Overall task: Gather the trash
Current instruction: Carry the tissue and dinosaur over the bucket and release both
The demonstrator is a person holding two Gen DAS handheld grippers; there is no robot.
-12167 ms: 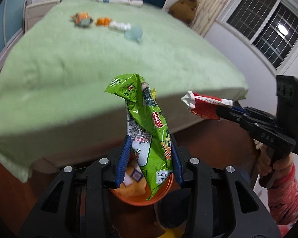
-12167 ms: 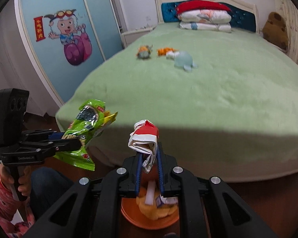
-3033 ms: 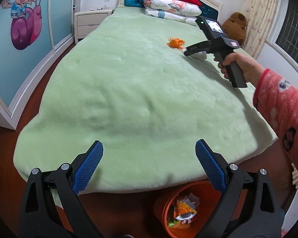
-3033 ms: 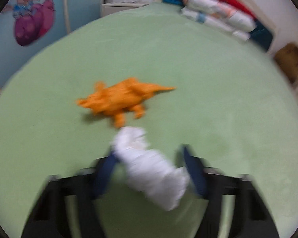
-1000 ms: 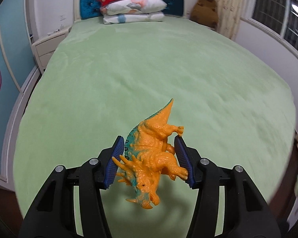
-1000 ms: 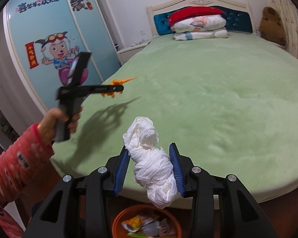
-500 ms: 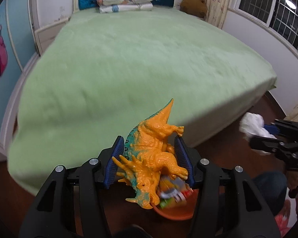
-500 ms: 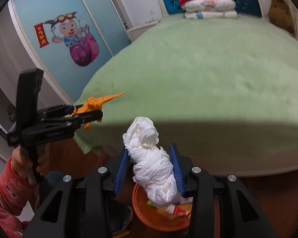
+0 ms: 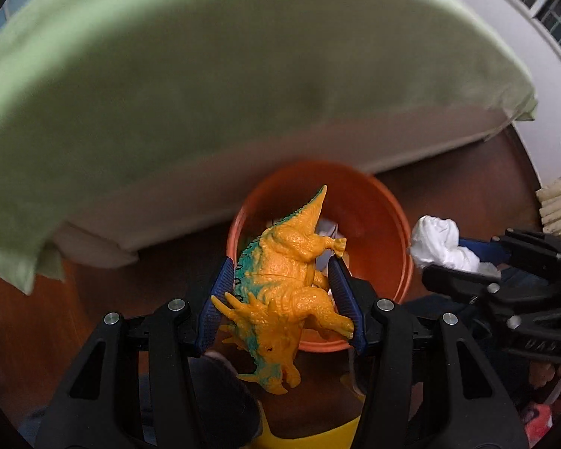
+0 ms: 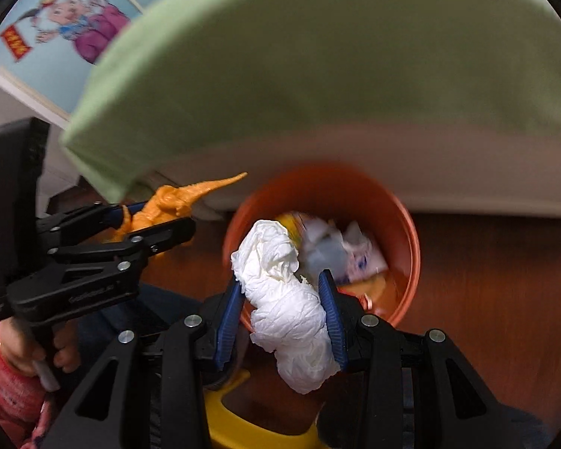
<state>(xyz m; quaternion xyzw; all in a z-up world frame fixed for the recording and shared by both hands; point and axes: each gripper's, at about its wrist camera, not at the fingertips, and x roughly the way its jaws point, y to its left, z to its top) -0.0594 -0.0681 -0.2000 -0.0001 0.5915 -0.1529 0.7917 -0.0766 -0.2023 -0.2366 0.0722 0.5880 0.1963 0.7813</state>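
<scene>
Green bedding hangs just beyond my orange bin [image 9: 400,224]. My left gripper [image 9: 282,299] clamps the toy dinosaur [image 9: 280,280] above its near rim; my right gripper [image 10: 282,316] pinches crumpled tissue [image 10: 286,299] likewise. Releasing here, either might clip the rim and fall outside.

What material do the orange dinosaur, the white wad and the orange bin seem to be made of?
Orange dinosaur: likely molded plastic or rubber, with pebbled skin, stiff horns and painted teal back. White wad: tissue or thin paper, matte, with soft crinkles. Orange bin: probably smooth plastic, uniform in color, with a thin rim.
</scene>
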